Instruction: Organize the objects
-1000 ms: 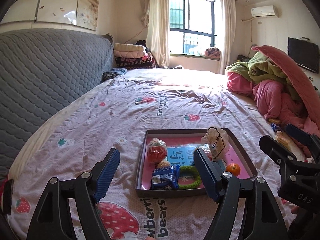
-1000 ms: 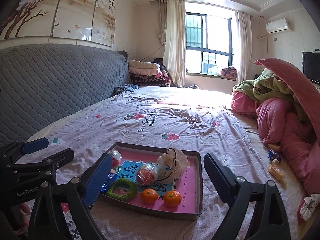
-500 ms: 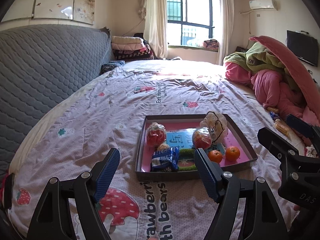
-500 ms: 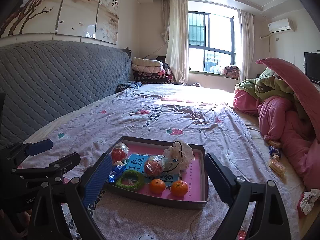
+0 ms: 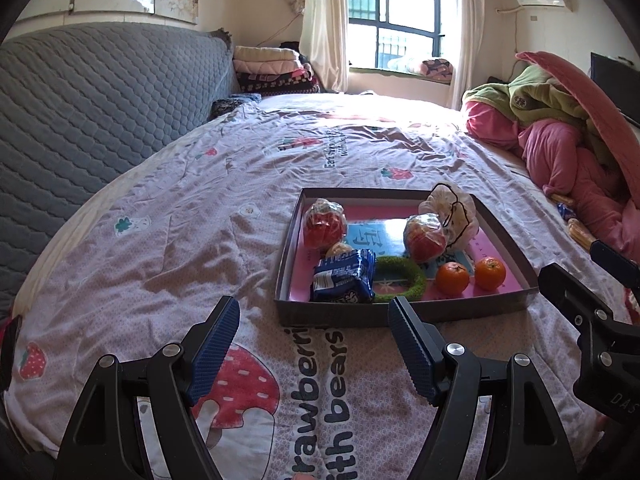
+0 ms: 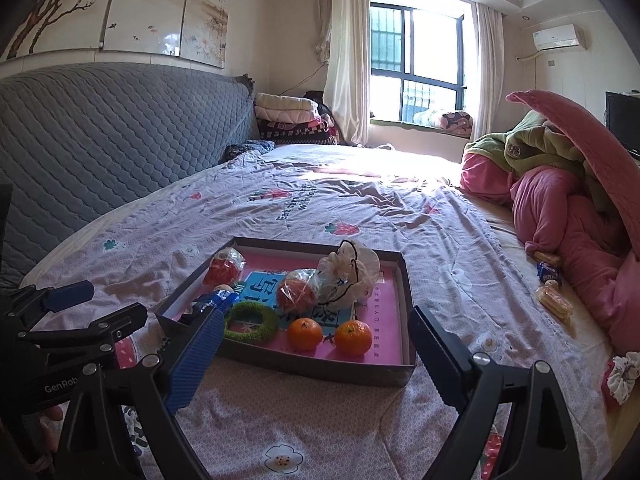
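Left gripper (image 5: 312,344) and right gripper (image 6: 316,354) both spread wide, empty, hovering over the bedspread (image 5: 192,208) just short of the tray (image 5: 400,314).

Bedspread pale, strawberry print. Tray shallow, dark-walled, pink floor, lying flat near the bed's front edge. Inside it: white drawstring pouch (image 5: 456,214) at back right, touching a wrapped red fruit (image 5: 424,236); second wrapped red fruit (image 5: 323,222) back left; blue snack packet (image 5: 346,276) front left beside green fuzzy ring (image 5: 404,278); two tangerines (image 5: 452,278) front right, side by side.
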